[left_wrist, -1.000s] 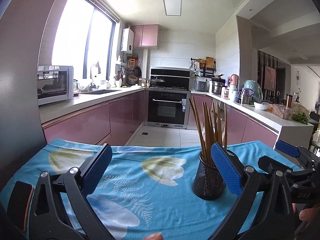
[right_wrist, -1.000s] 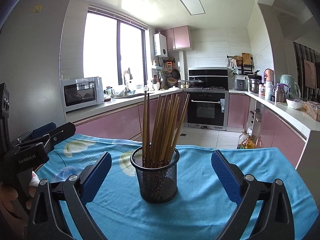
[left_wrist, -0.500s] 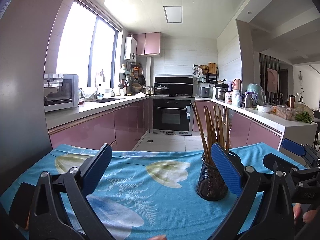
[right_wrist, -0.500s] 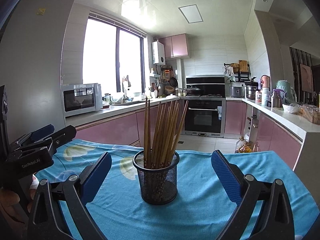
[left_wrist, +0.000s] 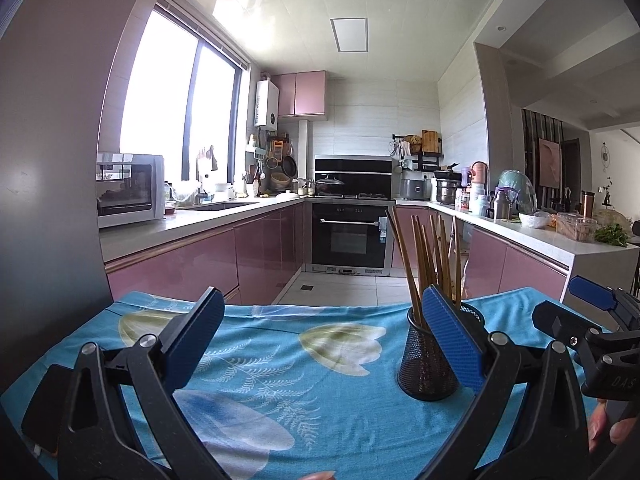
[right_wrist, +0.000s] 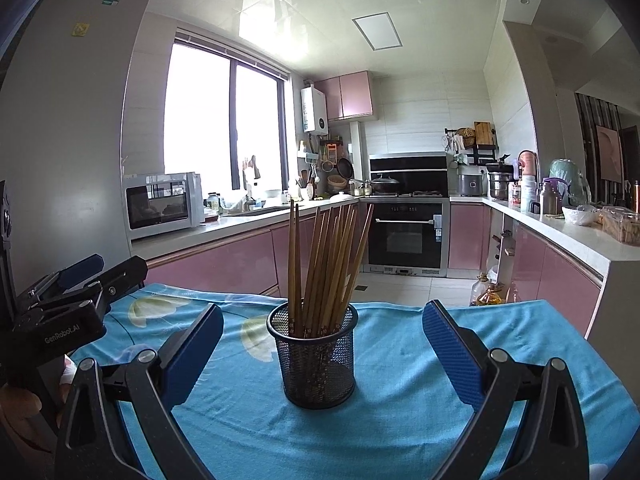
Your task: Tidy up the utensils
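1. The chopsticks (right_wrist: 324,264) all stand bunched in the black mesh holder (right_wrist: 318,364), which sits upright on the blue flowered cloth (right_wrist: 420,408) in the middle of the table; no loose utensil shows on the cloth, so the sorting looks finished or close to it.
2. The right gripper (right_wrist: 322,344) has its fingers spread wide to either side of the holder, touching nothing.
3. The left gripper (left_wrist: 318,332) is likewise spread and empty, left of the holder, over bare cloth.
4. Any next move would probably call for a gentle approach: the holder looks light and top-heavy, and a nudge could tip it.
5. Far behind, the pink kitchen counters carry a microwave (right_wrist: 162,204) and jars, well apart from the table; nothing crowds the holder.
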Demonstrator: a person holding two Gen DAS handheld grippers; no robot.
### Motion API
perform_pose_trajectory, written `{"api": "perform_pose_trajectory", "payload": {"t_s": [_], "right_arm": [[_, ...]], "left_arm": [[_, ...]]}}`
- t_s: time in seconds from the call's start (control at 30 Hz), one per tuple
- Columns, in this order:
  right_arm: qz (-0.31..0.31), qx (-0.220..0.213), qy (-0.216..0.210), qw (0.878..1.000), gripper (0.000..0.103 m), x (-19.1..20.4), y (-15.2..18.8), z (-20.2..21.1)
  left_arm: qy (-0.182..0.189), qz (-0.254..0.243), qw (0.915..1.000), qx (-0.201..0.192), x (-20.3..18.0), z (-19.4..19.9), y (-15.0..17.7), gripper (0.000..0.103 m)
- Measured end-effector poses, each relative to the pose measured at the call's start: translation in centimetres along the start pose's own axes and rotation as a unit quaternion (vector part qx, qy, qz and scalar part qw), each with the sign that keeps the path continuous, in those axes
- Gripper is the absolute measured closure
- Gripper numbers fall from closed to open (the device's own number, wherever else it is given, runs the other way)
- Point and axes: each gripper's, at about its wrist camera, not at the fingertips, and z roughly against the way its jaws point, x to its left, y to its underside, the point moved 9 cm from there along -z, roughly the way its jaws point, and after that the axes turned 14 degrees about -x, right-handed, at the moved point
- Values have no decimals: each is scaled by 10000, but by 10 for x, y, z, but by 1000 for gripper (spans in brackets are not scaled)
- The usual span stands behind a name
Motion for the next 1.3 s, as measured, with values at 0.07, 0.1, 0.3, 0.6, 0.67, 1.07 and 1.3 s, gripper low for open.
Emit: {"api": "perform_pose_trajectory", "payload": {"t_s": [0.07, 0.1, 0.3, 0.6, 0.67, 1.07, 1.3], "right_arm": [[0, -7, 2, 10000, 6, 0, -1, 0], [-5, -12, -4, 10000, 6, 0, -1, 0], [-11, -19, 3, 10000, 6, 0, -1, 1], [-13, -37, 18, 10000, 6, 0, -1, 2], [-18, -32, 24, 10000, 6, 1, -1, 2], [-13, -24, 28, 10000, 6, 2, -1, 3], [-8, -29, 27, 10000, 6, 2, -2, 3]], "left_arm": [[-18, 4, 10000, -21, 0, 1, -1, 5], [-20, -2, 10000, -25, 0, 2, -1, 5], [-30, -13, 10000, -44, 1, 4, -2, 5], [-28, -19, 10000, -31, 1, 4, -1, 5], [-35, 1, 10000, -28, 2, 4, -1, 5], [9, 33, 10000, -26, 1, 6, -1, 5], [8, 32, 10000, -24, 1, 6, -1, 5]]}}
